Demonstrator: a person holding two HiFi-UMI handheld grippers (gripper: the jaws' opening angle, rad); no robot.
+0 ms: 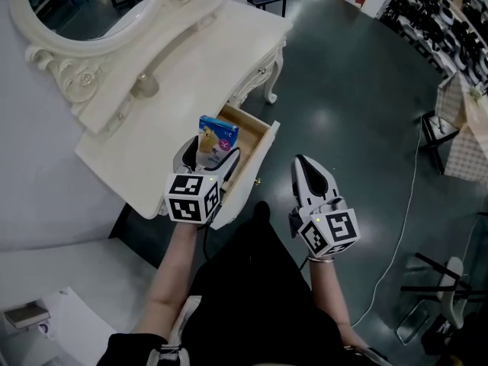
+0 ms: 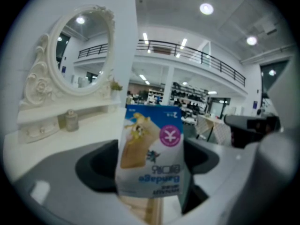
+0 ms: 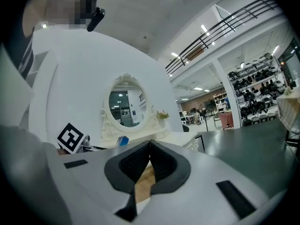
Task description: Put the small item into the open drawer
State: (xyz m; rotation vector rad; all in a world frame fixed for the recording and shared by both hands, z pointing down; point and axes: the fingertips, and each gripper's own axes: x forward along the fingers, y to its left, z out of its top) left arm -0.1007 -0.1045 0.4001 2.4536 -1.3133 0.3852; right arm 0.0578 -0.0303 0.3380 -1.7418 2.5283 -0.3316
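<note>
A small blue-and-white snack packet (image 1: 217,137) stands upright between the jaws of my left gripper (image 1: 210,157), which is shut on it. It hangs just above the open wooden drawer (image 1: 255,130) at the front of the cream dressing table (image 1: 191,59). In the left gripper view the packet (image 2: 152,153) fills the middle and its print reads upside down. My right gripper (image 1: 308,168) is shut on nothing. It hovers over the dark floor to the right of the drawer. In the right gripper view its pads (image 3: 140,161) meet, and the packet (image 3: 123,140) shows small at the left.
An oval mirror (image 1: 84,6) in a carved frame backs the table. A small glass jar (image 1: 144,86) stands on its shelf. A white cable (image 1: 404,212) trails over the floor at right, near chairs and a covered table (image 1: 461,128). A person's legs are below.
</note>
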